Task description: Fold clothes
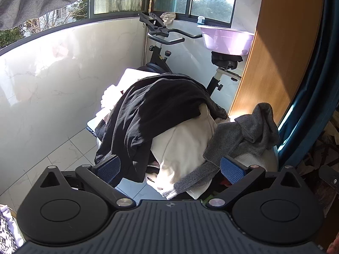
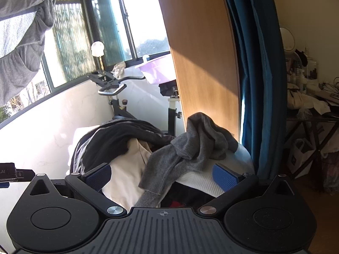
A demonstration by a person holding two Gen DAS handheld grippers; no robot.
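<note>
Both the left gripper (image 1: 170,169) and the right gripper (image 2: 162,174) are matte black, with a ribbed plate at 6 o'clock bearing a small crosshair mark, two round housings with raised discs, silver screws at the joints, and fingers (image 2: 225,176) faced with blue dimpled pads.

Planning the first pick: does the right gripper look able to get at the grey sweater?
Probably yes: the grey sweater lies on top of the pile, nothing over it, straight ahead of the open right gripper.
</note>
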